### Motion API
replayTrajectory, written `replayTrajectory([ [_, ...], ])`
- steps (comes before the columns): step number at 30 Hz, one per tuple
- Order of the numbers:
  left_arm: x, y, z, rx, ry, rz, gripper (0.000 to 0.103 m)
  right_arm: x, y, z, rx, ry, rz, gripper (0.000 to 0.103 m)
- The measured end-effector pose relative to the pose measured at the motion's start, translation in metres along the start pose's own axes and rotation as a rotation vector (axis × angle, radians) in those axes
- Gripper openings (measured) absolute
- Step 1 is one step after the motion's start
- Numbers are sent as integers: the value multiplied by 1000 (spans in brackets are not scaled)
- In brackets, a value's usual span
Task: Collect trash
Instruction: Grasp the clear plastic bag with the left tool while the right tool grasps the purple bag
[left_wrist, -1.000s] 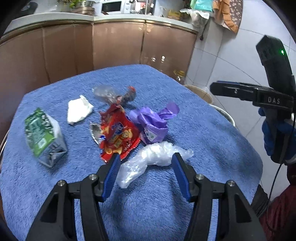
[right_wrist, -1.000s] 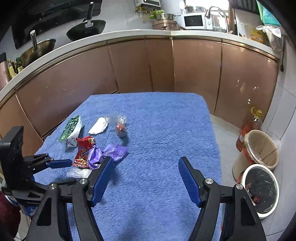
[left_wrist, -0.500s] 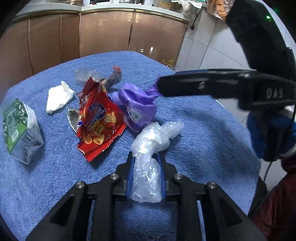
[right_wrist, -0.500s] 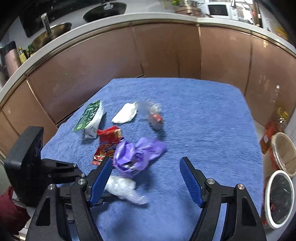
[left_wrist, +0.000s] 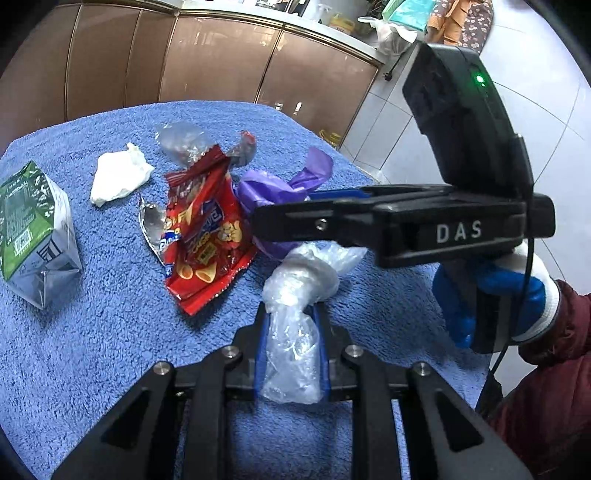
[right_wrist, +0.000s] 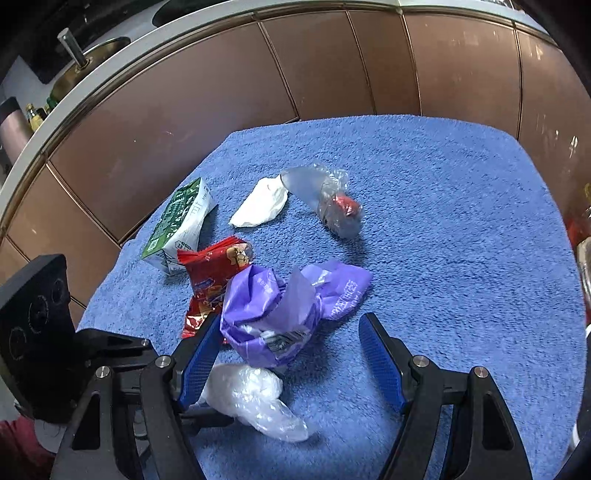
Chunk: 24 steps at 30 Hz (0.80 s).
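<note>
While its blue pads are pressing in from both sides, the left gripper (left_wrist: 291, 354) is clamping the lower end of a clear bag (left_wrist: 295, 317); the bag's upper, bunched end is sticking out past the fingertips and lying on the blue towel (left_wrist: 110, 350). In the right wrist view the same clear bag (right_wrist: 255, 400) is showing low at the left, just beside the right gripper's left finger.

The right gripper (right_wrist: 291, 362) is standing wide apart and holding nothing, its two blue pads straddling the near side of a purple bag (right_wrist: 280, 310); the left pad is right at the bag's edge, the right pad is apart from it. In the left wrist view this gripper is crossing sideways over the purple bag (left_wrist: 273, 188), and a blue-and-white gloved right hand (left_wrist: 495, 295) is gripping its handle.

Just left of the purple bag, a red snack wrapper (left_wrist: 207, 236) is lying crumpled, touching it. Beyond them, a clear wrapper with a red piece inside (right_wrist: 332, 203) is lying near a white tissue (right_wrist: 262, 203). Farther left, a green-and-white carton (left_wrist: 33, 229) is lying tilted on the towel, well apart from the clamped bag. Brown cabinets (right_wrist: 332, 74) are curving behind the towel-covered table.
</note>
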<state>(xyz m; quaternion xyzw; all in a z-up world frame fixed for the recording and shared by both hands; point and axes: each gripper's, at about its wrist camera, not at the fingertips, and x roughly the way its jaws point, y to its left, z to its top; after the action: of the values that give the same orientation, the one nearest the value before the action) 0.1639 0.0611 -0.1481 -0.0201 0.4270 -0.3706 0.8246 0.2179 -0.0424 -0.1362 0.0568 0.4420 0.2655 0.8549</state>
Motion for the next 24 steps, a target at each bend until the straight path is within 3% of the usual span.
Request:
replayTrajectory([
  [5,1,-4,3,-1,1,5,20,8,1,4,6,1,14,71],
  [9,4,-1,5,-5,-4,8,20,9,-7,3,35,-3,21,45],
  [10,7,3,5,-5,-4,7,20,8,-10,2,35,-8,16,43],
  [24,-11,-3,-3,-17,-31,66,11,-50,-9,-8,-36,-120,-48,40],
])
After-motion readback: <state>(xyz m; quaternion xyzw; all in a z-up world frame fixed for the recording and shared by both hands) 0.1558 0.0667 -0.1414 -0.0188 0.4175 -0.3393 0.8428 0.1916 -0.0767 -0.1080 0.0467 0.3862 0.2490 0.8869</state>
